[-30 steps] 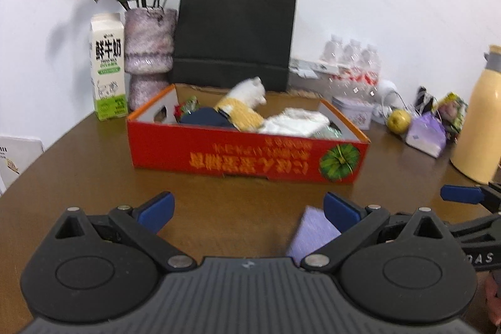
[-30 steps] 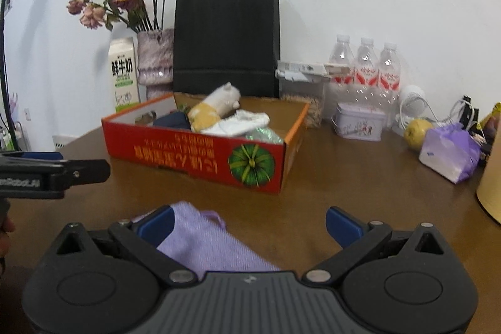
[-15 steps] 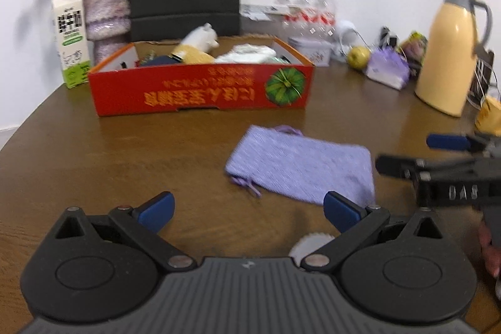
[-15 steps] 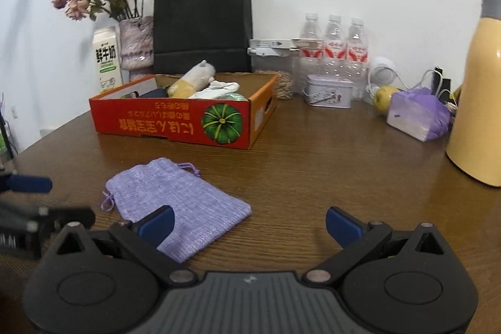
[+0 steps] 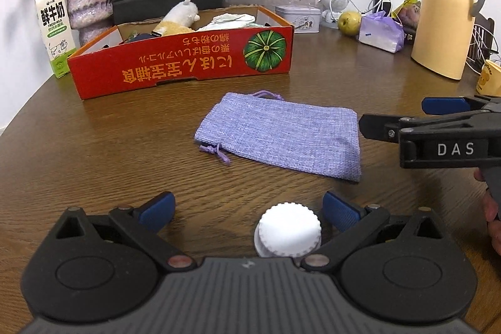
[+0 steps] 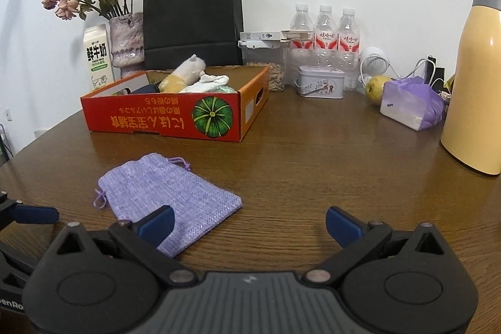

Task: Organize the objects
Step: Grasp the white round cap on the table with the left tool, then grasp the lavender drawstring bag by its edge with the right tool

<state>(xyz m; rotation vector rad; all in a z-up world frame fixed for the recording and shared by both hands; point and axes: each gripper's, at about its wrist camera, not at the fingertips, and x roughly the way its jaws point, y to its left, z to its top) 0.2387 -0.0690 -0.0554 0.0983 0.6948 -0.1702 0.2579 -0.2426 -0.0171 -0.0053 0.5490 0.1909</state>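
Lilac drawstring pouch lies flat before red box.

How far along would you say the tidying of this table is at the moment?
Done: the red box already holds a plush toy and white cloth. In hand: nothing is gripped; the left gripper is closing around a white cap without pressing it, and the right gripper is open. Left: the purple pouch still lies on the table before the box.
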